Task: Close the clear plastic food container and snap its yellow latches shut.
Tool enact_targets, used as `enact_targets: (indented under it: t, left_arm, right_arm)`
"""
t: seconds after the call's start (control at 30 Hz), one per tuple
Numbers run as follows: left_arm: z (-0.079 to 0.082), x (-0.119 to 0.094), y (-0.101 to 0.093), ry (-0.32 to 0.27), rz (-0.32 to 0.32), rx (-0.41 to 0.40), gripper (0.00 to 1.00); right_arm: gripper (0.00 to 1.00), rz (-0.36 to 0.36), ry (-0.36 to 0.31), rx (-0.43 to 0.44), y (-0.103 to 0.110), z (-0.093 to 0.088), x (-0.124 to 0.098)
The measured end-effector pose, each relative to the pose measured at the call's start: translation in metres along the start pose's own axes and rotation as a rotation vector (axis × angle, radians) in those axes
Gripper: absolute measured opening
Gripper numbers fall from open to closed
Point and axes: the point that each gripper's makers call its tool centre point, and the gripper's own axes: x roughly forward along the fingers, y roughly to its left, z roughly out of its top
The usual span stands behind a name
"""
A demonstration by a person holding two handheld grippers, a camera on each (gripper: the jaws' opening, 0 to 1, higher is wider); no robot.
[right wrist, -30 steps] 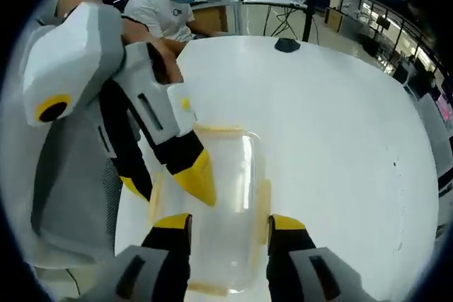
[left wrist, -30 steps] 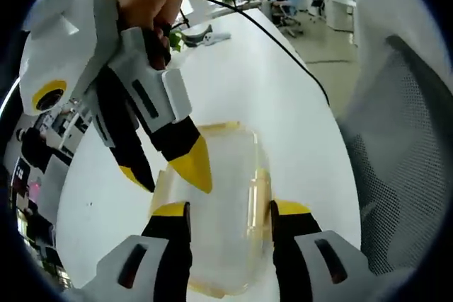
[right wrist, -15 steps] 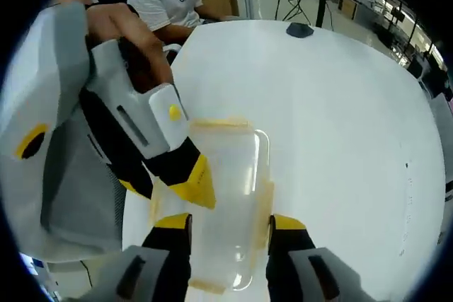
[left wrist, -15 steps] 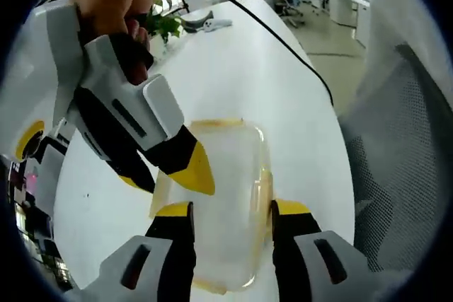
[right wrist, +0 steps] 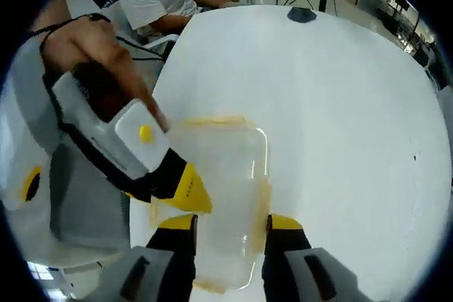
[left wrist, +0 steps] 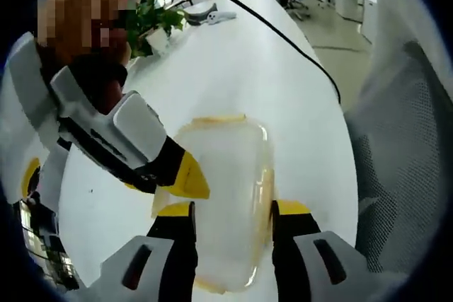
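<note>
one container point(left wrist: 225, 196) | long axis runs away along both views | both hand-held grippers parted astride it

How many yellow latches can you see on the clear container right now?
3 that I can make out on the clear container: one on the far end, one on the right long side, one on the near end. The tongs may hide another on the left.

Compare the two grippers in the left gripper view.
The left gripper rises from the bottom with a jaw on each side of the box; the right gripper slants in sideways, one yellow tip at the box's long edge. The left gripper shows both tips; the right gripper shows one clearly. Both have black jaws, yellow tips.
</note>
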Motion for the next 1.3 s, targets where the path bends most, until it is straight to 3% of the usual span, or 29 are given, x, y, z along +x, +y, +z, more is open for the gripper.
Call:
enact_targets:
  t: [0.03,0.07,0.2,0.37,0.6,0.7,0.8,0.93,1.03,1.2,1.23,1.3]
  left_arm:
    - [-0.008,-0.010,0.022,0.050,0.119,0.070,0.37]
    - [-0.004,-0.005,0.002,0.004,0.031,-0.005,0.37]
    - [-0.002,-0.005,-0.001,-0.020,0.045,0.016,0.38]
    - [-0.001,-0.003,-0.003,-0.024,0.015,-0.001,0.39]
    - [0.004,-0.005,-0.008,-0.062,0.005,-0.002,0.40]
    - [0.005,-0.006,-0.013,-0.068,0.001,0.037,0.40]
    - [0.005,-0.006,-0.013,-0.074,0.013,0.059,0.40]
    - [0.005,-0.006,-0.014,-0.080,0.013,0.095,0.40]
    - [0.008,-0.008,-0.015,-0.108,-0.009,0.034,0.40]
    - [0.015,-0.015,-0.007,-0.170,-0.034,-0.122,0.42]
    - [0.012,-0.016,-0.003,-0.158,-0.029,-0.111,0.42]
    - [0.011,-0.018,-0.004,-0.169,-0.054,-0.175,0.46]
  right_arm:
    - [0.35,0.001,-0.012,0.024,-0.002,-0.002,0.001]
    - [0.35,-0.003,-0.017,-0.007,-0.003,-0.003,0.000]
    - [0.35,-0.005,-0.053,0.017,0.000,0.000,0.002]
    - [0.36,-0.021,0.020,0.004,0.003,0.004,0.003]
    - [0.37,-0.008,0.000,-0.003,0.008,0.004,0.000]
    - [0.37,-0.002,-0.019,-0.003,0.013,0.004,0.000]
    - [0.37,-0.049,-0.043,-0.044,0.014,0.006,-0.003]
    - [0.38,-0.084,-0.026,-0.120,0.019,0.000,-0.005]
    - [0.43,-0.083,-0.056,-0.109,0.023,0.000,-0.008]
    - [0.36,-0.122,-0.109,-0.121,0.026,0.000,-0.015]
    - [0.36,-0.128,-0.125,-0.119,0.027,-0.001,-0.017]
    - [0.39,-0.125,-0.153,-0.103,0.031,-0.002,-0.019]
